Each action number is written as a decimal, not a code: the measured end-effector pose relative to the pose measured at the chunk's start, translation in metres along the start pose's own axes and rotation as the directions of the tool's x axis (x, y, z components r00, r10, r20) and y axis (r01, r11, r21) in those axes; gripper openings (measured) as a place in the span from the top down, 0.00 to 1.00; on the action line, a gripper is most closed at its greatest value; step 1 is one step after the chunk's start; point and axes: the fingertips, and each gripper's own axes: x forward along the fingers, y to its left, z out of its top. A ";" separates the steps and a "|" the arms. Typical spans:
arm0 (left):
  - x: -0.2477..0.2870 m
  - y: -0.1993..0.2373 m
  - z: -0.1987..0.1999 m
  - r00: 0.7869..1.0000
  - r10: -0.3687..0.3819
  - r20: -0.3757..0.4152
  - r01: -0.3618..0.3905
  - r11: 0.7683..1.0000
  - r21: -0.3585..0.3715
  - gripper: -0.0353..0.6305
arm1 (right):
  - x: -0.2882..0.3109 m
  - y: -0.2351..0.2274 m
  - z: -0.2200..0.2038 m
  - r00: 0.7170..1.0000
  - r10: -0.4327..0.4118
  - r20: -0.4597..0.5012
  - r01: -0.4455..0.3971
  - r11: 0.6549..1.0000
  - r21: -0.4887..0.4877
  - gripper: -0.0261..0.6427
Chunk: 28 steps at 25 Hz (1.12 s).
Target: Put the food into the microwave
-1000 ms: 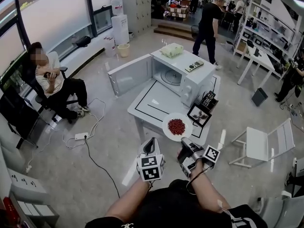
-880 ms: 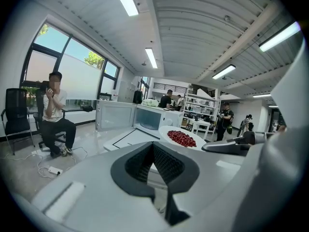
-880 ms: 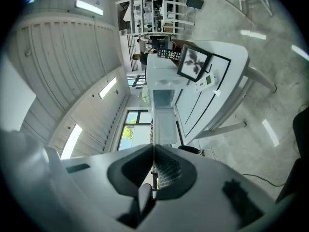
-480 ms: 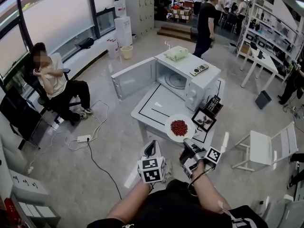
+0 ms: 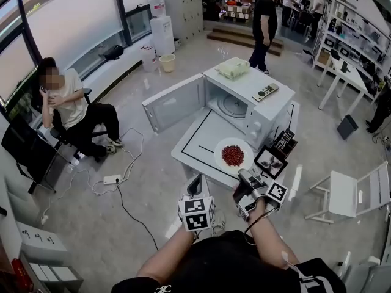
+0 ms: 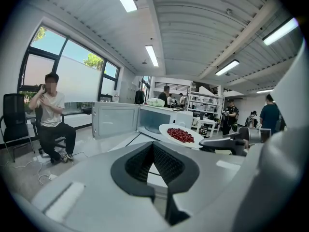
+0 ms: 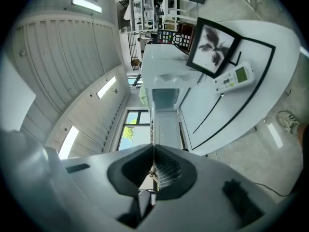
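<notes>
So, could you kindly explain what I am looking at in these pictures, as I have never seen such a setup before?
There is no robot here: a person holds a two-jaw gripper in each hand. The head view comes from a camera on the person's head, looking steeply down. The other two views come from cameras riding on each gripper, looking along its jaws. The patterned cubes are part of the grippers.

Ahead stands a white table with a microwave on it, its door swung open, and a framed picture beside it. The right gripper is shut on the rim of a white plate of small red food. The left gripper is shut and holds nothing.
</notes>
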 end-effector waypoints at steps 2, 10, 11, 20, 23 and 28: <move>0.013 0.004 0.005 1.000 0.002 -0.006 -0.002 1.000 0.002 0.93 | 0.016 0.001 0.010 1.000 -0.004 0.002 0.004 1.000 0.001 0.94; 0.071 0.015 0.023 0.999 0.010 -0.031 -0.011 1.000 -0.006 0.93 | 0.069 -0.004 0.034 1.000 -0.026 -0.015 0.027 0.999 0.024 0.93; 0.079 0.015 0.026 0.999 0.011 -0.033 -0.011 1.000 -0.005 0.94 | 0.074 -0.005 0.038 0.999 -0.032 -0.016 0.032 0.999 0.028 0.93; 0.150 0.021 0.052 0.999 0.025 -0.045 -0.025 1.000 0.004 0.93 | 0.125 -0.008 0.086 0.999 -0.049 -0.007 0.049 0.998 0.029 0.94; 0.171 0.025 0.061 0.998 0.037 -0.046 -0.037 0.999 -0.001 0.93 | 0.143 -0.010 0.096 0.998 -0.056 -0.019 0.057 0.998 0.016 0.93; 0.193 0.027 0.063 0.996 0.060 -0.065 -0.061 0.998 -0.005 0.94 | 0.169 -0.017 0.106 0.998 -0.050 -0.041 0.052 0.998 0.039 0.93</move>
